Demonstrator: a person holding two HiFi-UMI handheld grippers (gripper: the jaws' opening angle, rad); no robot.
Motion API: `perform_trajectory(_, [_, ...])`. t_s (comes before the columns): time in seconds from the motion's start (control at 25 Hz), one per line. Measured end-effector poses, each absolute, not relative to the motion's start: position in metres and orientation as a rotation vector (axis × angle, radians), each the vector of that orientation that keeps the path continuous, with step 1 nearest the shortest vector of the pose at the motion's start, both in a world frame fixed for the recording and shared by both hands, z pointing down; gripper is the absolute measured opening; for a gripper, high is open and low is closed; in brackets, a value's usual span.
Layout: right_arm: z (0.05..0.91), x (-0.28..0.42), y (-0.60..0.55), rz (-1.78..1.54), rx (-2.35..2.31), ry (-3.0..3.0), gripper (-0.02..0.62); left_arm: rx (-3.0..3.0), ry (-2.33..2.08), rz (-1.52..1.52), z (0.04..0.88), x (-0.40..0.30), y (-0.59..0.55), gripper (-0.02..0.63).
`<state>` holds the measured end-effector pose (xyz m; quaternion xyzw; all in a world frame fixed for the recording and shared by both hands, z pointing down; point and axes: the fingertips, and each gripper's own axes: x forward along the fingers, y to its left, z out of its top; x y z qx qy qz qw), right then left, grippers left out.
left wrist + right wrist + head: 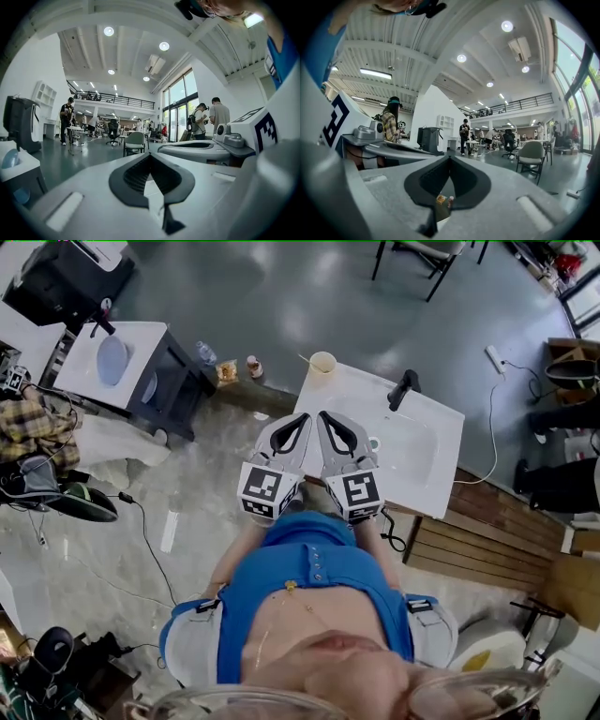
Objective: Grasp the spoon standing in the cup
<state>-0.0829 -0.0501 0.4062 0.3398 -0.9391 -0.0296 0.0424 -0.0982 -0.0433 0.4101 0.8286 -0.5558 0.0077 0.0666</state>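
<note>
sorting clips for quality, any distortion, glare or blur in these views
Head view: wide-angle bend, floor sheen near the cup, bottom edge blurred. Left gripper view: heavy fisheye, black corners, flaring ceiling lamps, the left tool soft. Right gripper view: same fisheye, bright windows at right.

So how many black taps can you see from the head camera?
2. One tap stands on the centre sink; the second tap on the left sink. More may be hidden.

I'm seeing a white sink counter (427, 479) sitting ahead, a black faucet (404, 388) standing at its far edge; a clear bottle (207, 353) is standing on the grey floor (281, 296) nearby; a power strip (495, 359) is lying farther right.
</note>
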Motion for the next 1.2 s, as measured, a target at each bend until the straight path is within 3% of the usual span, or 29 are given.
perform_trajectory(0.52, [0.420,-0.069,-0.085,-0.020,1.156,-2.812,0.003,2.526,-1.571,0.061,0.426,-0.091,-0.082,0.001])
perform_trajectory(1.2, [0.416,-0.026,-0.147,-0.024,0.917,-2.893,0.003,2.399,-1.743,0.057,0.422,-0.042,-0.143,0.001])
